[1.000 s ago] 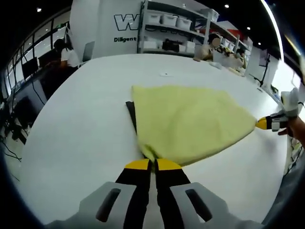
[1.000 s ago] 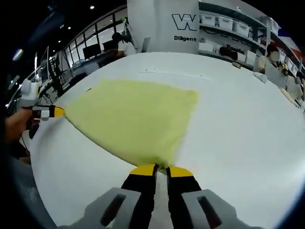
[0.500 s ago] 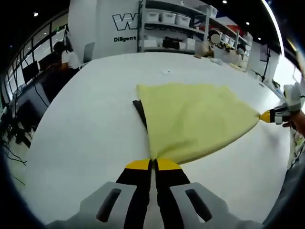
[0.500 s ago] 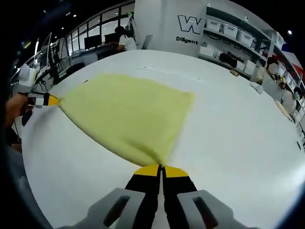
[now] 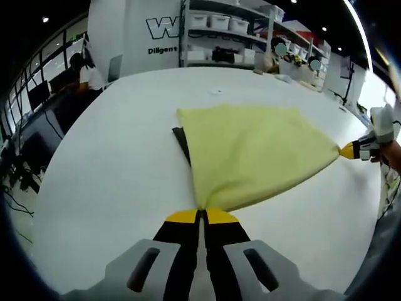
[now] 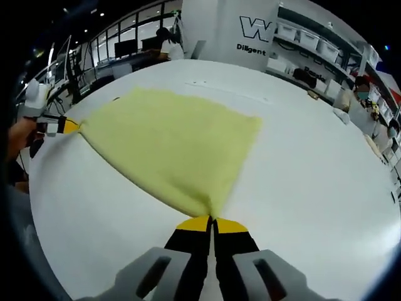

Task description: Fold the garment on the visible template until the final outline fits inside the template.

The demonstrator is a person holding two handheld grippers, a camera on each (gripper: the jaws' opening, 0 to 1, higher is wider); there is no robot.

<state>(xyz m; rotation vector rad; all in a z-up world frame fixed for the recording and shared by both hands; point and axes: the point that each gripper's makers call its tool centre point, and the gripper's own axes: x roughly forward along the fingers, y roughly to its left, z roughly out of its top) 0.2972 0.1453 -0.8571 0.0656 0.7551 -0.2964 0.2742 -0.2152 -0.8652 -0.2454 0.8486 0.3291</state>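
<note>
Right, nearest first: left gripper (image 5: 200, 216) had its jaws pinched onto one near corner of the yellow garment (image 5: 254, 153), and the right gripper (image 6: 212, 222) was clamped the same way on the other near corner, cloth pulled taut between the two. The garment lay spread on the white table (image 5: 106, 175), far edge flat on the surface, near edge drawn up to the tips. A dark template (image 5: 182, 141) peeked out from under the garment's left edge, mostly covered, so its full outline couldn't be read.

Judgement on the step: carry both corners over tog. at equal height, keep tension even so no crease forms, and lay the edge down sq. w/ the template's border before letting go. Uneven pull would prob. skew the fold.

Count: 1 garment, 1 template, 2 grippers. Beyond the garment, shelving (image 5: 225, 31) w/ bins stood past the table.
</note>
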